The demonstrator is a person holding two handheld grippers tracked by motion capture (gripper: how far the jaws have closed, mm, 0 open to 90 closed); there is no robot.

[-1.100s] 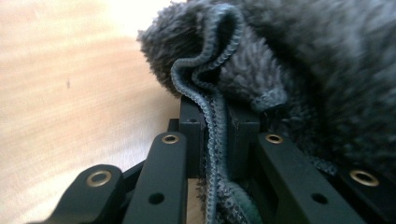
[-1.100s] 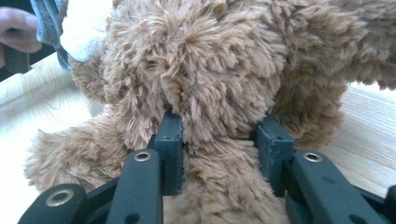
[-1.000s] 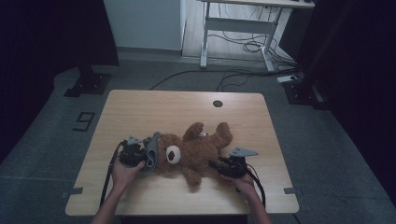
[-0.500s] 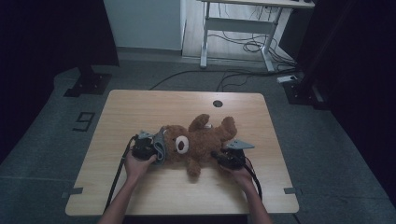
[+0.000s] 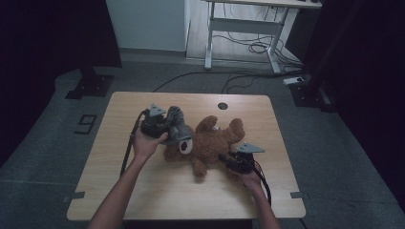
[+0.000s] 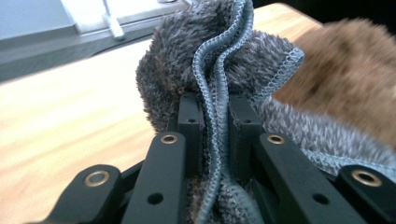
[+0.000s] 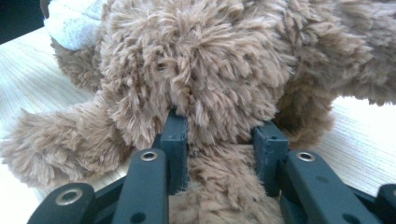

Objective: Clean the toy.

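I have a brown teddy bear [image 5: 210,143] lying on the wooden table [image 5: 143,191], near the middle. My right gripper [image 7: 219,135] has its jaws pressed into the bear's fluffy body, one on each side of a thick bit of fur, so the bear stays put. In the high view that gripper [image 5: 229,161] sits at the bear's lower side, close to a leg.

My left gripper [image 6: 215,107] has its jaws squeezed together on a grey fuzzy cloth [image 6: 224,56]. The stitched edge of the cloth runs right up between them, folded double. From above, the cloth [image 5: 177,125] hangs at the bear's head, beside its pale snout, and my left gripper [image 5: 165,125] is just behind it.

I think the job now is to pull the grey cloth up and away from the bear's head while the other side holds the bear down. To do it well, I should keep the pinch on the cloth tight, because only a thin edge is caught and it could slip out. I should pull slowly and straight away from the head. My right side should press firmly and not lift, or the whole bear may slide along the table with the cloth.
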